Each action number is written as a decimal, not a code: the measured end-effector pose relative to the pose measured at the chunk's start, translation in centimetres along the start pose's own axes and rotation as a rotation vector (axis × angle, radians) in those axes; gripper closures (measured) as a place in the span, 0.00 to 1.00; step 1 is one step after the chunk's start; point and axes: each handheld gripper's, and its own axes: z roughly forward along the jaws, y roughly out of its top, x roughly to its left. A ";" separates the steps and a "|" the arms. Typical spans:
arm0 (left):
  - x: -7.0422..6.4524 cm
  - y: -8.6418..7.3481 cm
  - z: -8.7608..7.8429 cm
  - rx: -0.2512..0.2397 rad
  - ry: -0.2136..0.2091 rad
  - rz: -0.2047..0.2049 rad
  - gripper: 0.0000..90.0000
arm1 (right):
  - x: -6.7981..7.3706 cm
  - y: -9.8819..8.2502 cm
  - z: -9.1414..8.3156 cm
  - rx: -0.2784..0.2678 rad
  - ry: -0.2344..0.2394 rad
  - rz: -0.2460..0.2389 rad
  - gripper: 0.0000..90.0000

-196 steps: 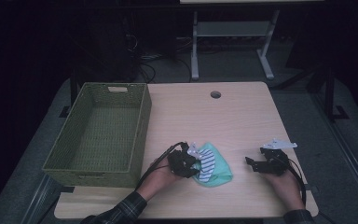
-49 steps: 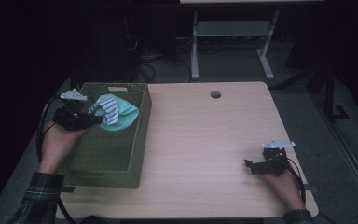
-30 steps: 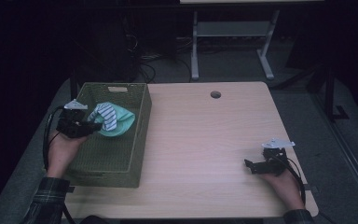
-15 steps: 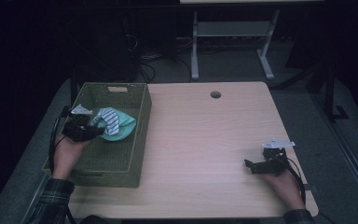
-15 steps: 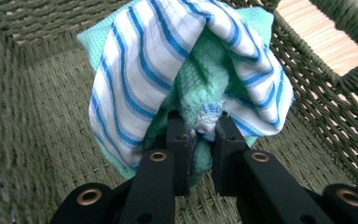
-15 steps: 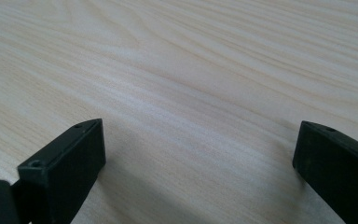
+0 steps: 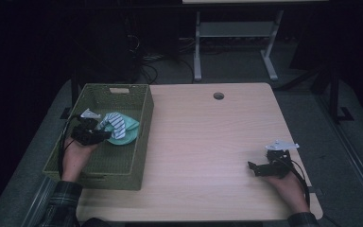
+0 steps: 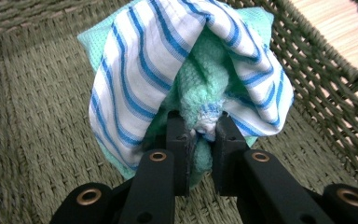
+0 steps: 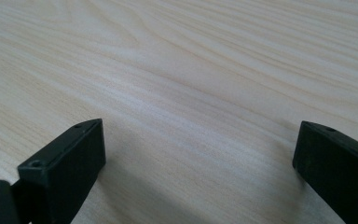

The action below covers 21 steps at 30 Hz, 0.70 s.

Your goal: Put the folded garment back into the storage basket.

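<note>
- High view: the left gripper (image 7: 105,135) holds a bundle of cloths (image 7: 119,126) inside the green woven basket (image 7: 142,137), at the table's (image 7: 208,142) nine o'clock.
- Left gripper view: its jaws pinch a fold of the mint cloth (image 8: 200,84) wrapped in the blue-striped cloth (image 8: 135,60), above the basket's floor.
- Right gripper (image 7: 253,168) rests at four o'clock; right gripper view shows its jaws spread wide over bare wood.

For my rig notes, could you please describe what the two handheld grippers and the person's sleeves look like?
Both the left gripper and the right gripper are black, with two flat, squared jaws. The left's jaw arms carry brass-coloured rivets. Each has a pale grey three-cornered plate on top and a trailing black cable. The sleeves are dark plaid.
</note>
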 end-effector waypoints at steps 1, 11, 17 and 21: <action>0.0 -0.1 0.1 0.001 0.002 -0.003 0.88 | 0.0 0.0 0.0 0.000 0.000 0.000 0.02; 0.0 -0.8 0.7 0.029 -0.004 -0.007 0.86 | 0.0 0.0 0.0 0.001 -0.001 0.000 0.02; 0.1 -0.9 1.2 0.057 -0.012 -0.015 0.81 | 0.0 0.0 0.0 0.001 -0.001 0.000 0.02; 0.2 -1.0 1.3 0.053 -0.011 -0.033 0.69 | 0.0 0.0 0.0 0.001 -0.001 0.000 0.02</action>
